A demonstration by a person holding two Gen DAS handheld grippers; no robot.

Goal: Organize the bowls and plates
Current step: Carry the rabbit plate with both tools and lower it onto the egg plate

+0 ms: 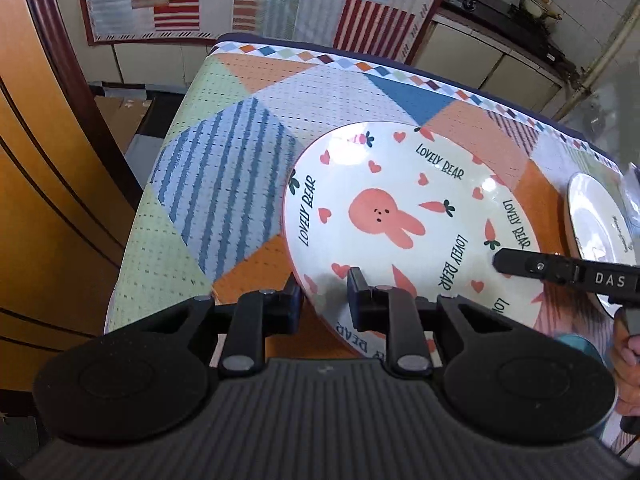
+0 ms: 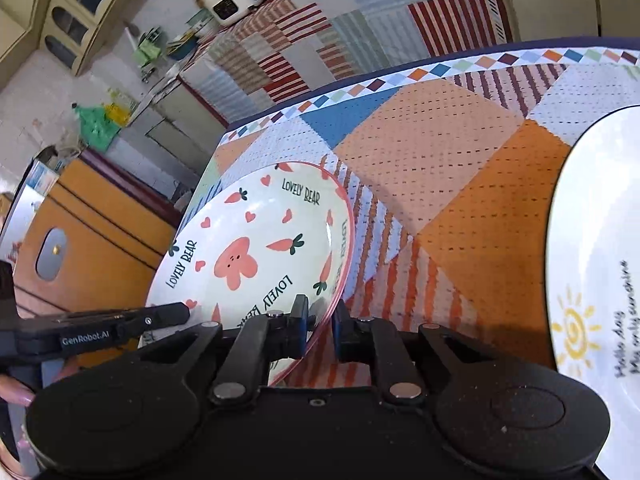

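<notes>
Both your grippers straddle the rabbit plate (image 1: 384, 216): left gripper (image 1: 324, 296) and right gripper (image 2: 320, 330) clamp opposite rims; the sun plate (image 2: 600, 280) lies rightward.

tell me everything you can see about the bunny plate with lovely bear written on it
The bunny plate looks like glossy white ceramic with a thin pink rim, a pink rabbit at its centre, scattered hearts, carrots and repeated LOVELY BEAR lettering. It sits tilted over the patchwork tablecloth. The left hand-held gripper and the right hand-held gripper each straddle its near rim, one finger above and one below.
</notes>
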